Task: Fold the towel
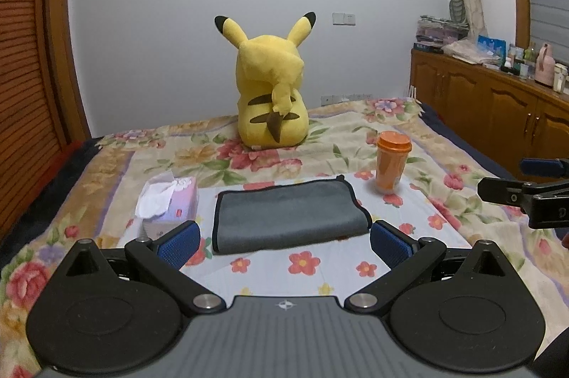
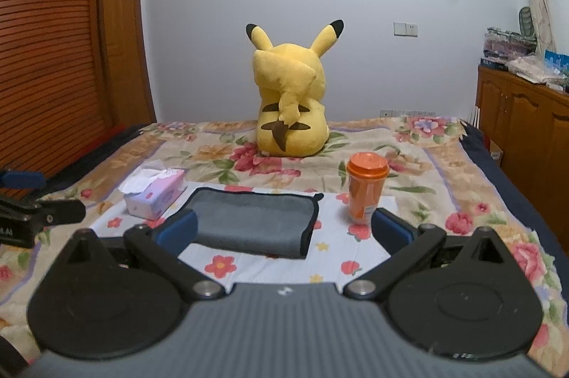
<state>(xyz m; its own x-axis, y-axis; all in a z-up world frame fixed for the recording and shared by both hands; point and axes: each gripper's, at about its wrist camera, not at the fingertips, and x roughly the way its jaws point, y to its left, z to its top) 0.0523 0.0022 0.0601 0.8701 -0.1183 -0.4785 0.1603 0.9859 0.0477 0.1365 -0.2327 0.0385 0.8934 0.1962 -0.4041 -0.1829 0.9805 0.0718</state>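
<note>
Left wrist view: left tool [image 1: 282, 244] stands wide and holds nothing; the towel [image 1: 290, 216] lies at 12 o'clock just ahead, folded, long axis from 9 to 3, on the bed [image 1: 480, 235].

Right wrist view: right tool [image 2: 284, 232], also wide and without load, has the towel [image 2: 254, 221] at 11 o'clock, the cup [image 2: 366, 193] at 1. I judge the left tool nearer.

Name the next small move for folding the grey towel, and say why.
Probably bring both open grippers, left gripper and right gripper, down to the grey towel: it lies flat on the bed, already doubled once, and neither touches it.
</note>
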